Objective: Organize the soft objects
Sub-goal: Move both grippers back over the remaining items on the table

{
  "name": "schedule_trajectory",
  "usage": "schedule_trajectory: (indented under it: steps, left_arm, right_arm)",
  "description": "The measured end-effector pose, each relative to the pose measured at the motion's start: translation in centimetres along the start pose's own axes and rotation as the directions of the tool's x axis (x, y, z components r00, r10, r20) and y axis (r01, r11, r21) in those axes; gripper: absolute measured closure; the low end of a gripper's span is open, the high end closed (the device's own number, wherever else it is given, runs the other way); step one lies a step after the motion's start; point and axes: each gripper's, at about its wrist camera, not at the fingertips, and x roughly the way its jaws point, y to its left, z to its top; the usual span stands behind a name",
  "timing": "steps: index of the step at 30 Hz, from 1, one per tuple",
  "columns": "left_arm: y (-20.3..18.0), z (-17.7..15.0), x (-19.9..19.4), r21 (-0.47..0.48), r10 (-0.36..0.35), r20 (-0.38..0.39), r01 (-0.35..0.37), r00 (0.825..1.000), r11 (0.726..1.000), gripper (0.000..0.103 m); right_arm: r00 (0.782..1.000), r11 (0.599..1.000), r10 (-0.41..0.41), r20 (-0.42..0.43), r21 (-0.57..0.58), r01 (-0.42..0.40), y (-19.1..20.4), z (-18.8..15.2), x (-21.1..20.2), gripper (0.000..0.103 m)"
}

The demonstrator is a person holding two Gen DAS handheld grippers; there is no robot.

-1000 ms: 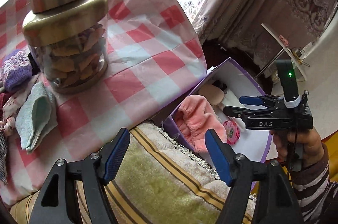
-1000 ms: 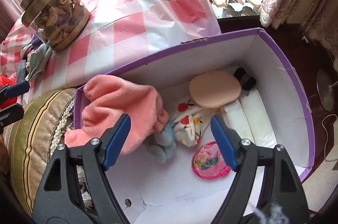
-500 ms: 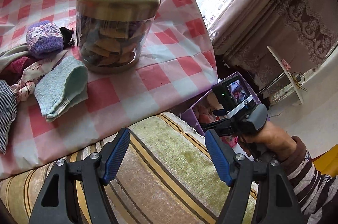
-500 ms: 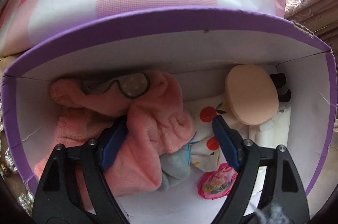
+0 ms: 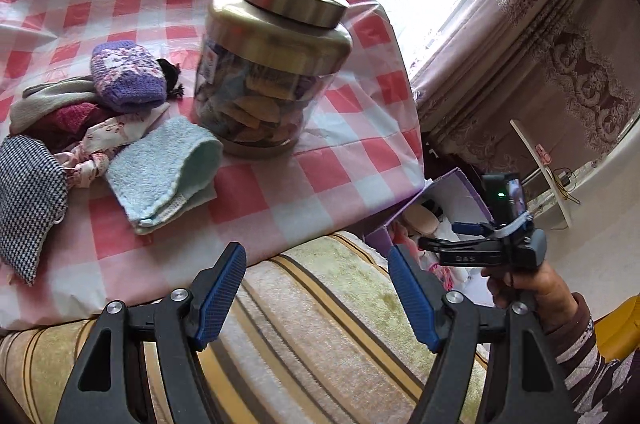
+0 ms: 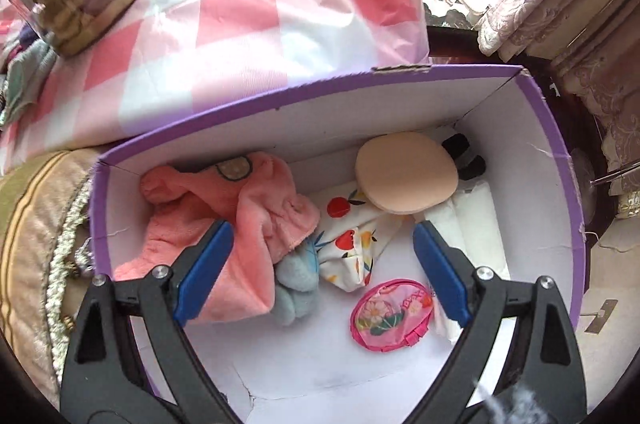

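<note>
Where left-wrist misses: pink pouch (image 6: 391,316).

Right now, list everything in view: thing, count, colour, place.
Box: 1, purple outside, white inside, beside table.
Fleece cloth: 1, pink, box left.
Plush piece: 1, pale blue, box middle.
Fruit-print cloth: 1, white, box middle.
Round pad: 1, beige, box back.
Pouch: 1, pink, box front.
Jar: 1, glass, gold lid, on checked tablecloth.
Towel: 1, light blue, beside jar.
Knit item: 1, purple, table pile.
Houndstooth cloth: 1, black-white, table left.
Left gripper: open, empty.
Right gripper: jaws opening, empty, over box.
</note>
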Motion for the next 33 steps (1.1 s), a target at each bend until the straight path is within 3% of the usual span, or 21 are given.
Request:
schedule_trajectory:
  steps: [4, 9, 17, 21, 29, 33]
  left_arm:
    - [3.3, 0.0, -2.4, -0.074, 0.057, 0.066, -0.053, 0.996, 0.996, 0.029]
    - [7.8, -0.3, -5.6, -0.173, 0.166, 0.141, -0.141, 0.976, 0.975, 0.029]
    - [11.7, -0.5, -8.4, -0.264, 0.255, 0.202, -0.198, 0.946, 0.944, 0.029]
    - [12.2, -0.3, -8.6, -0.264, 0.26, 0.215, -0.201, 0.941, 0.943, 0.029]
    - [13.6, -0.6, -8.6, -0.29, 0.256, 0.214, -0.189, 0.942, 0.938, 0.029]
    - [13.6, -0.5, -7.9, -0.301, 0.192, 0.202, -0.125, 0.96, 0.945, 0.029]
  right_arm:
    - [0.998, 0.999, 0.037, 0.056, 0.016, -0.038, -0.1, -0.8, -3.1, 0.01]
    - [0.985, 0.993, 0.119, 0.123, -0.009, -0.119, 0.8, 0.0, -6.3, 0.01]
    - [0.946, 0.964, 0.239, 0.217, -0.171, -0.205, 6.4, 1.5, -10.5, 0.01]
    - [0.929, 0.942, 0.282, 0.238, -0.253, -0.221, 9.8, 2.0, -11.8, 0.01]
    - [0.91, 0.885, 0.364, 0.199, -0.379, -0.271, 16.7, 2.7, -12.0, 0.01]
    - [0.907, 0.86, 0.376, 0.188, -0.436, -0.265, 19.8, 3.1, -11.7, 0.01]
